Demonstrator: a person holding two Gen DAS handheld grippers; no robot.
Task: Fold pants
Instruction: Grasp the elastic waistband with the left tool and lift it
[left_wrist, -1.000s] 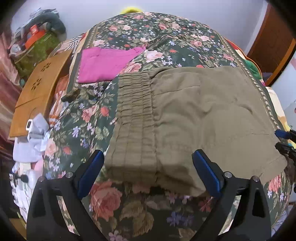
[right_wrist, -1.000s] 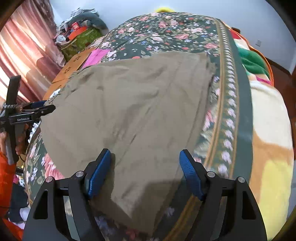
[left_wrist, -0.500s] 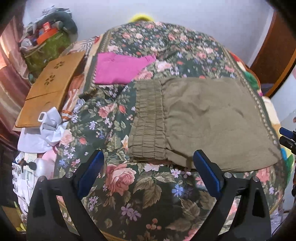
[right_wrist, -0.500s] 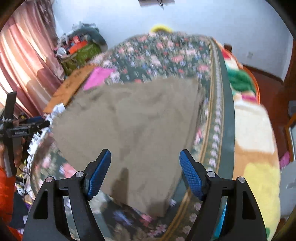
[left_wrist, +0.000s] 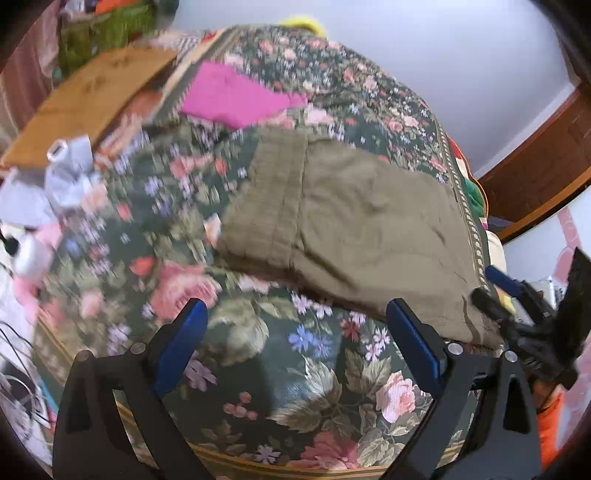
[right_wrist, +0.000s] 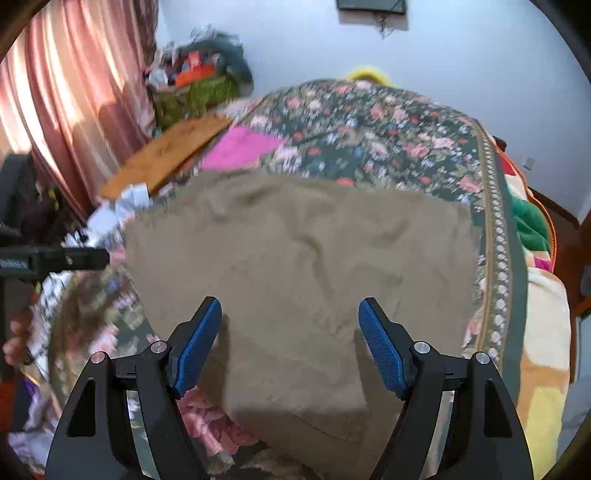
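Observation:
Olive-green pants (left_wrist: 354, 229) lie folded flat on a floral bedspread (left_wrist: 295, 369), the elastic waistband toward the left in the left wrist view. They fill the middle of the right wrist view (right_wrist: 303, 258). My left gripper (left_wrist: 295, 343) is open and empty, held above the bedspread short of the pants' near edge. My right gripper (right_wrist: 290, 341) is open and empty, its jaws over the near corner of the pants. The right gripper shows at the right edge of the left wrist view (left_wrist: 517, 295). The left gripper shows at the left edge of the right wrist view (right_wrist: 55, 258).
A folded pink garment (left_wrist: 236, 96) lies on the bed beyond the pants. A wooden board (left_wrist: 88, 96) and crumpled white and grey items (left_wrist: 66, 170) sit at the bed's left side. A pink curtain (right_wrist: 74, 103) hangs at left. A colourful blanket (right_wrist: 535, 295) covers the bed's right side.
Both grippers have drawn back and up from the pants, open and empty throughout. The left view has swung so more bedspread shows in front of the pants.

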